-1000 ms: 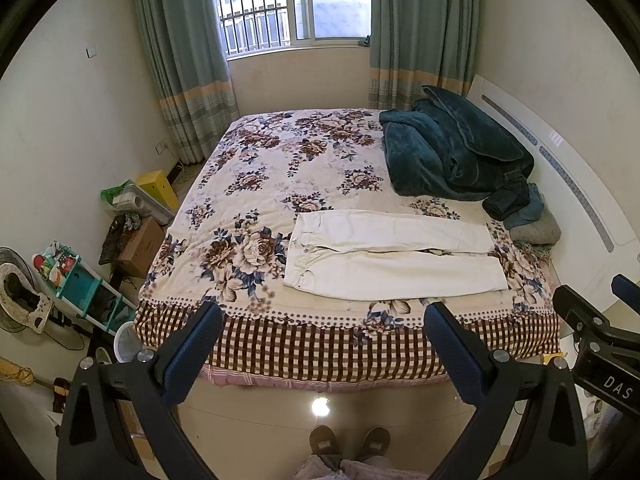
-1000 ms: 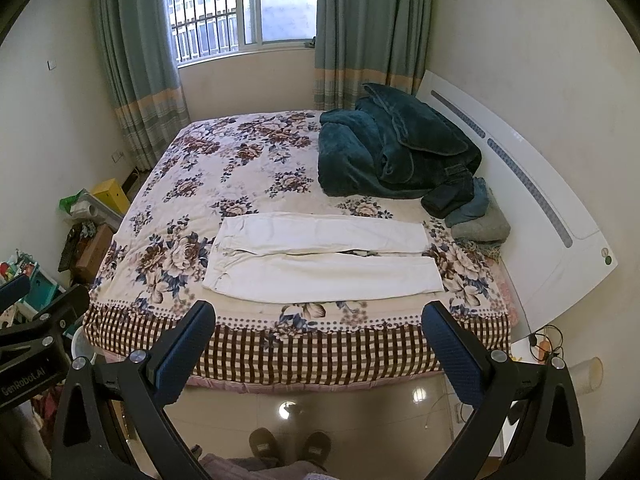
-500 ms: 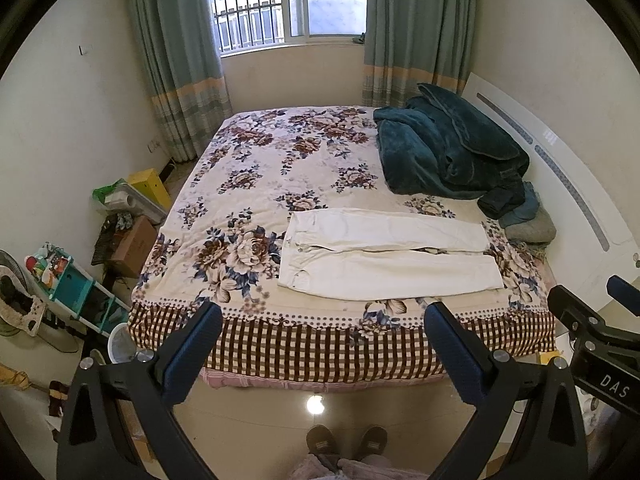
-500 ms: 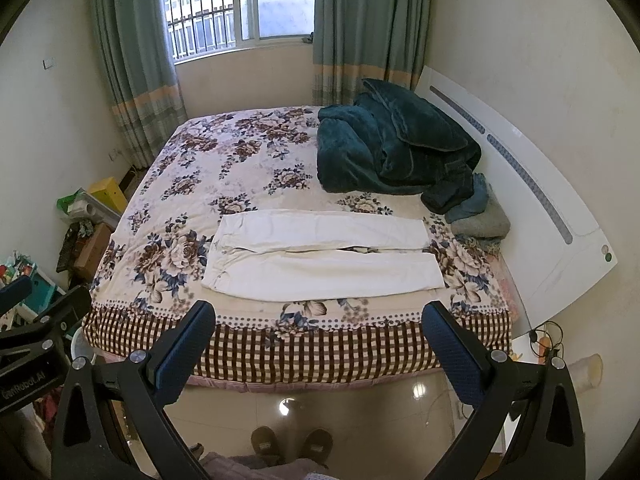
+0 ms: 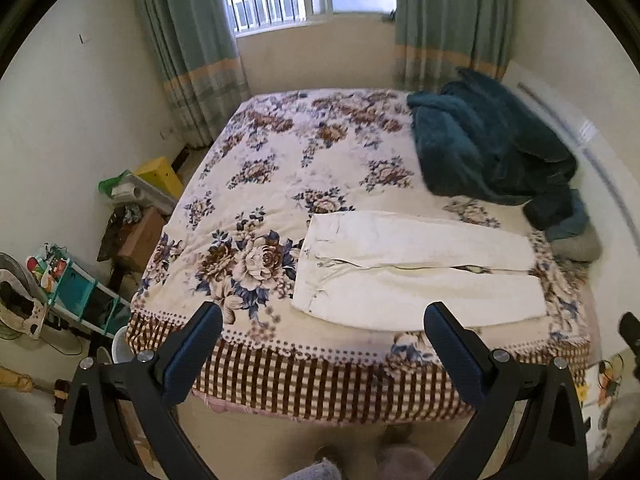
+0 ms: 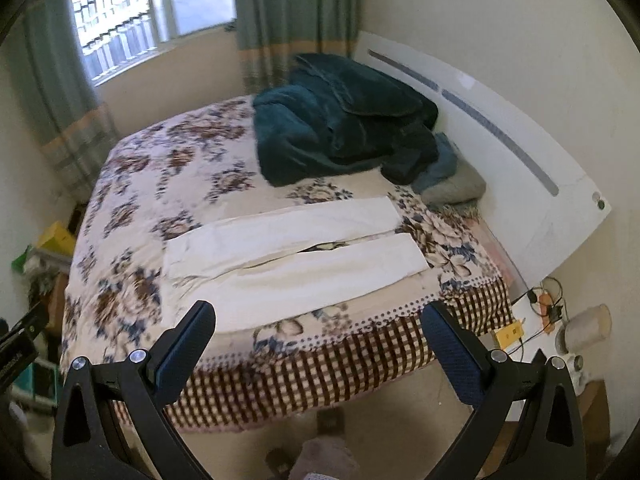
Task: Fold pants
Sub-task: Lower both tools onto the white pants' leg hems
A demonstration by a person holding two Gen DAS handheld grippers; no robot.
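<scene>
White pants (image 5: 416,268) lie flat on the floral bedspread near the bed's front edge, waist to the left, both legs stretched to the right; they also show in the right wrist view (image 6: 296,252). My left gripper (image 5: 324,344) is open and empty, held off the bed's front edge, short of the waist end. My right gripper (image 6: 320,344) is open and empty, also off the front edge, short of the near leg.
A dark teal blanket (image 5: 484,148) is heaped at the back right by the white headboard (image 6: 500,128), with grey cloth (image 6: 452,188) beside it. Boxes and a teal shelf (image 5: 76,292) stand on the floor left of the bed. A nightstand with cables (image 6: 548,312) is at the right.
Both grippers have come closer to the bed. The right view has swung right and tilted; the left view has shifted slightly left. The pants have not moved.
</scene>
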